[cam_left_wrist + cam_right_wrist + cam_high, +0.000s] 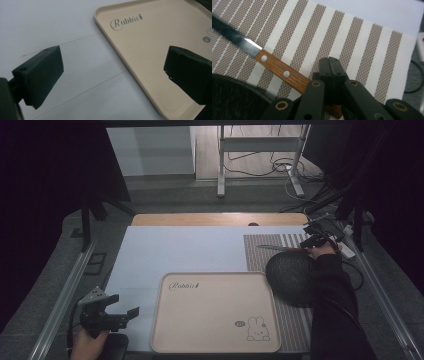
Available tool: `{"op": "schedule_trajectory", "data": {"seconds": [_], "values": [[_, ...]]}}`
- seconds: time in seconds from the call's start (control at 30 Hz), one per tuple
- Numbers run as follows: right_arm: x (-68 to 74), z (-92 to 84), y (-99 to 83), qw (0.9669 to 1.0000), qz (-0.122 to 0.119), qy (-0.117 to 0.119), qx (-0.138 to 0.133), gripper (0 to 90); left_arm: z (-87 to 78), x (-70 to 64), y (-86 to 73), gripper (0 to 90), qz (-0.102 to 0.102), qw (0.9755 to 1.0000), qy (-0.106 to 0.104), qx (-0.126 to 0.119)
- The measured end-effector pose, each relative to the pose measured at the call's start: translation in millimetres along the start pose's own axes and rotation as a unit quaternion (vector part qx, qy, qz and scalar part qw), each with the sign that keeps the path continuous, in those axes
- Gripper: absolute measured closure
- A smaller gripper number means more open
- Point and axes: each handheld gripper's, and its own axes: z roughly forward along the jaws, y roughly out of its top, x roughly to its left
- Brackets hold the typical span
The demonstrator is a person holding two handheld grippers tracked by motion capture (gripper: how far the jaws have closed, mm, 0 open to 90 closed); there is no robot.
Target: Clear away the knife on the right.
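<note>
Right claw (331, 65) is clamped on the knife (283, 72) handle, its blade running away to its left over the striped mat (362, 45); left claw (112, 75) gapes empty beside the tray (140, 50)

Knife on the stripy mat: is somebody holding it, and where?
Yes. The right gripper is shut on the knife at the end of its wooden handle.

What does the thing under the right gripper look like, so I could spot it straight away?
Start at the striped brown and white placemat on the table's right side. At its far end, beside the round black dish, lies a knife with a serrated steel blade. Its riveted wooden handle sets it apart; the right gripper is shut over the handle's end.
</note>
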Motion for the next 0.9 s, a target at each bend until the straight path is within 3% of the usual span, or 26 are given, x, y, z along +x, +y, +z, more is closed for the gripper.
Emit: {"op": "schedule_trajectory", "data": {"seconds": [0.23, 0.43, 0.7, 0.83, 0.9], "values": [[-2.9, -8.2, -10.6, 0.9998, -0.001, 0.014, 0.015, 89.3, 0.4, -0.7, 0.4, 2.9, 0.002, 1.0, 0.002, 0.003], [-0.3, -16.0, -19.6, 0.9988, -0.018, 0.028, 0.036, 89.3, 0.6, -0.8, 0.5, 2.9, 0.001, 1.0, 0.002, 0.004], [-1.4, -18.7, -21.7, 0.9985, -0.021, 0.028, 0.042, 89.1, 1.1, -1.0, 0.8, 3.0, 0.002, 1.0, 0.002, 0.004], [-1.3, -22.8, -17.5, 0.9994, -0.012, 0.025, 0.022, 78.5, 1.1, -0.9, 0.8, 3.0, 0.002, 1.0, 0.002, 0.004], [0.7, -26.1, -13.2, 0.9996, -0.007, 0.023, 0.01, 68.3, 1.1, -1.1, 0.8, 3.0, 0.002, 1.0, 0.002, 0.004]]}}
